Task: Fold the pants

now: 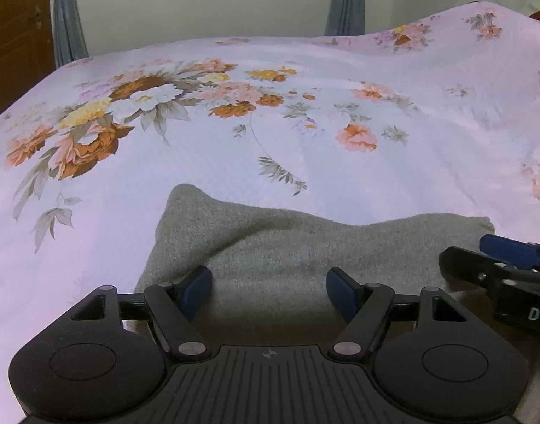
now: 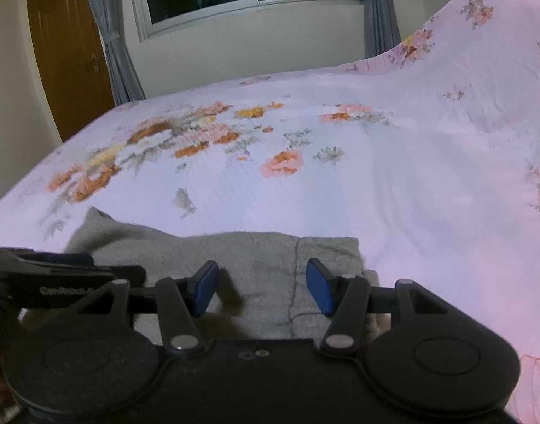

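Floral bedspread, near edge: grey pants lie bunched in a compact, partly folded stack.
Your left gripper and right gripper hover over them, jaws apart, empty; final fold and smoothing likely remain.

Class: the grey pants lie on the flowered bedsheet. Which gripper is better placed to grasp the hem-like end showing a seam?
Probably the right gripper: it is open directly over the seamed end of the grey pants. The left gripper, also open, hovers over the plain middle fabric.
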Available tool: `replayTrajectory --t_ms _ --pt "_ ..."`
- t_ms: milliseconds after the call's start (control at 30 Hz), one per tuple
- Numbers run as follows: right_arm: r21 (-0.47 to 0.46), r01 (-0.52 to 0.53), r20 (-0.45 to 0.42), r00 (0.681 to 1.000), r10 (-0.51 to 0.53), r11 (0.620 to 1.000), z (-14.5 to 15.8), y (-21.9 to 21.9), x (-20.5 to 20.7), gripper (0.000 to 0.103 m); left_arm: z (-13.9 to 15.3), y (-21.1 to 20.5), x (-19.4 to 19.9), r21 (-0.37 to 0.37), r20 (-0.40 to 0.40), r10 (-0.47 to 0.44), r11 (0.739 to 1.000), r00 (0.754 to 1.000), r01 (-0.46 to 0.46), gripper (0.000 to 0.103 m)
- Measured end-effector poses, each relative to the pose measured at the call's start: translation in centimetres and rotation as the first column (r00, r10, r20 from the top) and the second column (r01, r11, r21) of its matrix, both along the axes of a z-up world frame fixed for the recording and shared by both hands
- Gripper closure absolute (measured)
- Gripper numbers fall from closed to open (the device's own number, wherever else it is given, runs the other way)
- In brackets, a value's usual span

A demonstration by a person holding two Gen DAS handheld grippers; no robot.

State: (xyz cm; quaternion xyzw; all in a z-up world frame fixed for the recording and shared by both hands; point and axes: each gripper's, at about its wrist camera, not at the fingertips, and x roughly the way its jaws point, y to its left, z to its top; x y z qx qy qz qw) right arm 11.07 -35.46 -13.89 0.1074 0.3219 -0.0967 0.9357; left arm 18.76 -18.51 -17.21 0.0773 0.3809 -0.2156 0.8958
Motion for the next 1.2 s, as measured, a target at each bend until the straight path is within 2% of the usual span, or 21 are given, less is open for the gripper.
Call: replayTrajectory --t_ms 233,433,633,833,1000,1133,1200 --pt "-0.049 -0.018 -0.028 0.999 0.016 0.999 -0.2 0.6 -0.2 0.047 -0.1 -0.1 -0.3 0.012 0.005 -0.001 1.0 1.0 0.001 0.031" --pt "-0.062 -0.029 -0.049 0.998 0.026 0.998 0.9 0.8 -0.9 0.047 0.5 0.6 -2.2 0.028 0.018 -0.012 1.0 1.0 0.012 0.03" --pt "-0.067 -0.032 -0.019 0.999 0.031 0.997 2.4 1.7 -3.7 0.047 0.9 2.1 -5.2 0.028 0.027 -0.027 0.999 0.999 0.026 0.03" --pt "-0.094 -0.052 -0.033 0.998 0.049 0.994 2.1 3.2 -6.7 0.047 0.7 2.8 -9.0 0.047 0.032 -0.071 0.997 0.997 0.069 0.03" --pt "-0.083 -0.039 -0.018 0.999 0.038 0.996 2.6 3.9 -8.6 0.047 1.2 3.4 -10.9 0.031 0.02 -0.063 0.998 0.998 0.063 0.03" --pt "-0.113 -0.057 -0.047 0.998 0.052 0.992 2.5 4.5 -9.1 0.047 1.5 4.0 -11.7 0.028 0.011 -0.033 0.999 0.999 0.033 0.03" --pt "-0.1 -0.046 -0.028 0.999 0.044 0.994 3.1 4.5 -9.7 0.047 1.7 4.3 -12.2 0.023 0.01 -0.02 1.0 1.0 0.02 0.03"
